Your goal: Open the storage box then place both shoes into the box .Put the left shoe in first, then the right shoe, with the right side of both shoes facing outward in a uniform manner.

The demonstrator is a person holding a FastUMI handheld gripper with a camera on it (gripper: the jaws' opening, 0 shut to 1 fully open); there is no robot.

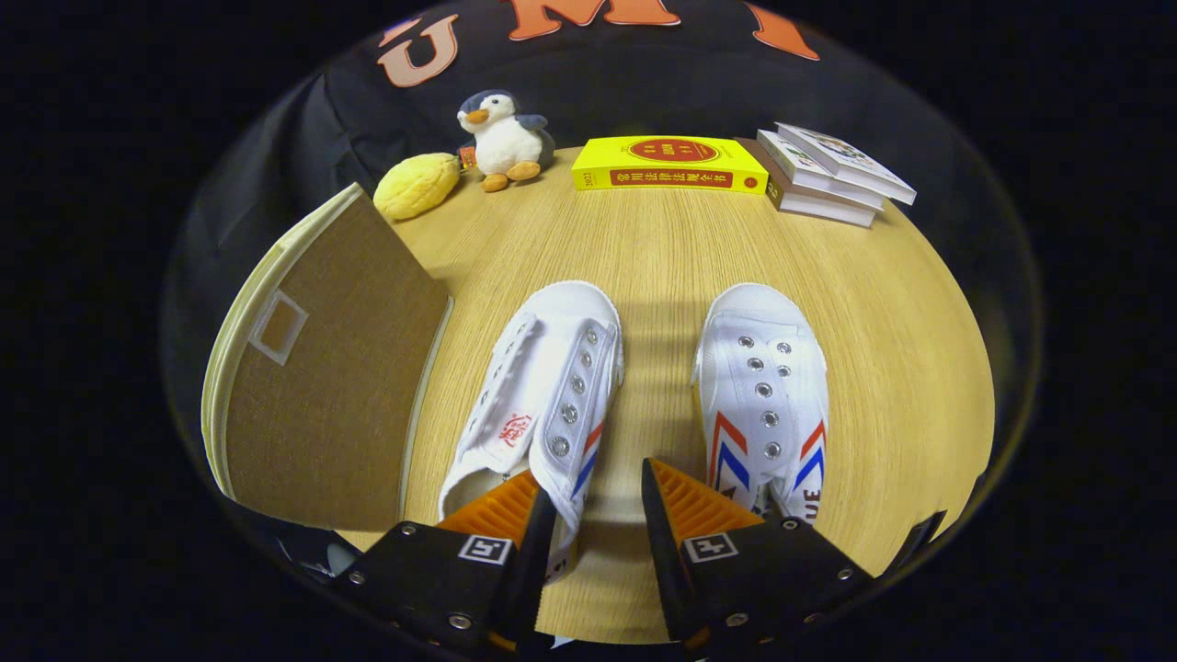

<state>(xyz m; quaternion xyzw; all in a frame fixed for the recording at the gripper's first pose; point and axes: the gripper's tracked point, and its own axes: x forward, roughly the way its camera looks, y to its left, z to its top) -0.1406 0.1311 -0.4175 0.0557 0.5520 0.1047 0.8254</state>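
Two white canvas shoes with red and blue side stripes lie on the wooden table (662,248), toes pointing away from me. The left shoe (538,386) is tipped a little, with its opening toward me. The right shoe (763,386) stands flat beside it. My gripper (598,496) is open at the heel end of the left shoe. One finger sits over that shoe's opening. The striped side wall lies between the fingers, and the other finger stands apart from it in the gap between the shoes. The storage box (331,368), brown fabric with cream edges, stands left of the shoes with its lid down.
Along the table's far edge stand a yellow plush fruit (417,185), a penguin toy (504,138), a thick yellow book (669,164) and a stack of books (832,175). Bare wood lies between the shoes and these things.
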